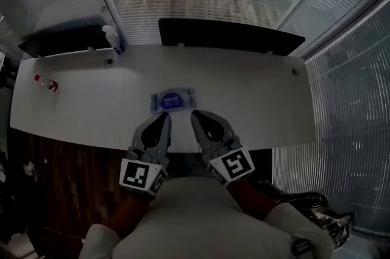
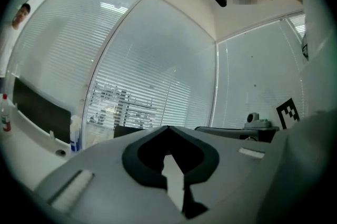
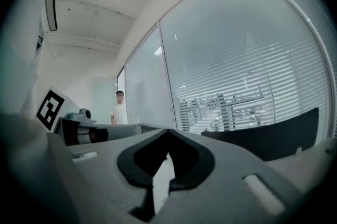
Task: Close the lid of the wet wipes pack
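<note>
Only the head view shows the wet wipes pack (image 1: 173,100), lying flat on the white table (image 1: 262,99) just beyond the tips of the left gripper (image 1: 164,117) and right gripper (image 1: 195,115). Each gripper's own view looks level at blind-covered glass walls (the right one also catches a person (image 3: 120,107) standing far off) and shows its jaws pressed together, nothing between them.

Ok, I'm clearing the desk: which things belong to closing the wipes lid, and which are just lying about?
For the job: wet wipes pack, left tongs, right tongs.
Lying about: spray bottle, small red-capped bottle, black panel.
</note>
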`<state>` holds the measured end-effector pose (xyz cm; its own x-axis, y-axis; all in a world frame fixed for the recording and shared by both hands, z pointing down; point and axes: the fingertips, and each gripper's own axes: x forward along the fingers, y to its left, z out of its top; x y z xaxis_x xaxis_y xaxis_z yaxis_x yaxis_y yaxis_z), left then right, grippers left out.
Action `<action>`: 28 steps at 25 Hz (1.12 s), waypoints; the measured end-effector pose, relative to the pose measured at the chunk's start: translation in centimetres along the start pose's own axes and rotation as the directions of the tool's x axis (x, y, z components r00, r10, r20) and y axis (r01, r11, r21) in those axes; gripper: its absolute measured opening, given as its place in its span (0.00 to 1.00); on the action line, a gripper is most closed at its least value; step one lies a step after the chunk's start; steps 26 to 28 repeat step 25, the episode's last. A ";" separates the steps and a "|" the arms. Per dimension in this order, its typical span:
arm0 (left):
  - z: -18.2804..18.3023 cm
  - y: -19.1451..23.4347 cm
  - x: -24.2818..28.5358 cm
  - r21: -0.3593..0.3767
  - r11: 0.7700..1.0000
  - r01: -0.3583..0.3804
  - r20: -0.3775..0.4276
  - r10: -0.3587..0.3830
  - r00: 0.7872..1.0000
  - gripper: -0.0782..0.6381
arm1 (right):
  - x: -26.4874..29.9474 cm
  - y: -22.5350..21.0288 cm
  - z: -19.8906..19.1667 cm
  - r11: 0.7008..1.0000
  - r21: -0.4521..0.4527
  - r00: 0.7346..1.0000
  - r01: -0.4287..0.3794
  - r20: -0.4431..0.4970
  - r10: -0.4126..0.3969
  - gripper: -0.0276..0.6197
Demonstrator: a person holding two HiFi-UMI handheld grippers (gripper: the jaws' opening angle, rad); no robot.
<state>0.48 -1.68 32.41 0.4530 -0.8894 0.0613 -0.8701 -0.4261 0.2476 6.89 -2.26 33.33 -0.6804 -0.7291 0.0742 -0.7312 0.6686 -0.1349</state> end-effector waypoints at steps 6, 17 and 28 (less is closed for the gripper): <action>0.7 -1.6 -4.3 0.009 0.999 0.043 0.038 -0.043 0.998 0.11 | -3.4 4.6 1.7 0.998 0.013 0.995 0.058 0.085 -0.059 0.04; 1.4 -1.2 -6.3 0.021 0.997 0.079 0.039 -0.079 0.996 0.11 | -3.7 6.7 2.1 0.993 -0.022 0.988 0.112 0.109 -0.109 0.04; 1.8 -0.3 -6.4 0.018 0.997 0.076 0.040 -0.077 0.996 0.11 | -2.9 7.7 2.7 0.994 -0.028 0.987 0.107 0.125 -0.102 0.04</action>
